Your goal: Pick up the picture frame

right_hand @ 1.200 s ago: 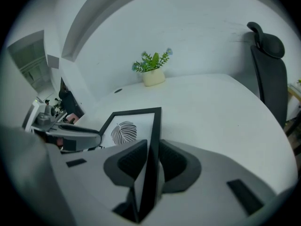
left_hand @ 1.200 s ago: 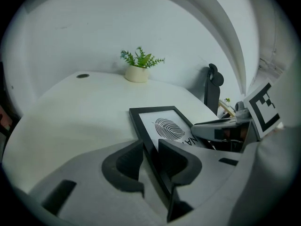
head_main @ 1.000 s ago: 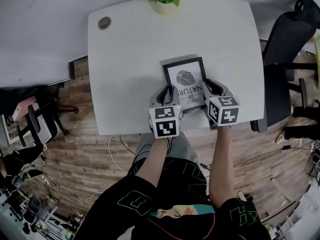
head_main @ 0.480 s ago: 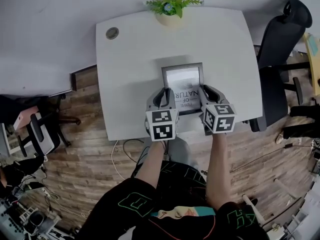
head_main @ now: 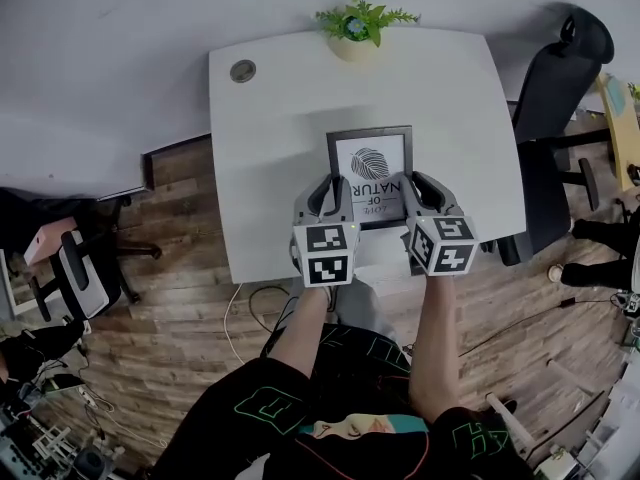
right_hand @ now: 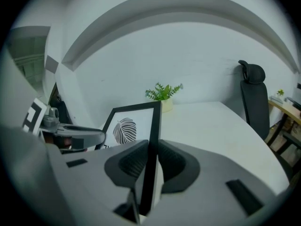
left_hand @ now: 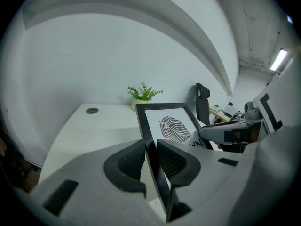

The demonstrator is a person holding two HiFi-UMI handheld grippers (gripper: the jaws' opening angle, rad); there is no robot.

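**Head view, with the left and right gripper views.** We take the white table (head_main: 280,158) as our landmark.

A wooden plank floor (head_main: 180,308) runs beneath and around the table. The person (head_main: 340,398) is at the table's near edge, in dark clothing, with both bare forearms reaching over that edge. A black office chair (head_main: 560,88) stands off the table's right side.

Over the table's near half we see the left gripper (head_main: 335,190) and the right gripper (head_main: 415,186) side by side. The picture frame (head_main: 370,168) spans the space between them.

- **Left gripper:** its jaws stand only a little apart, clamped on the frame's left rail. One pad lies on the printed face and the other on the back.
- **Right gripper:** its jaws are set the same way on the right rail, with the thin black edge pinched between the two pads.

These two grips carry the frame above the table's near half, roughly midway between its left and right sides. The frame's far edge is tipped up toward the table's far edge. We note a black moulding and a white print with a dark leaf motif. The lettering beneath the motif reads upside down from the head view.

A small potted plant (head_main: 358,26) sits at the middle of the table's far edge. A round grey grommet (head_main: 242,70) is set into the table's far left corner.
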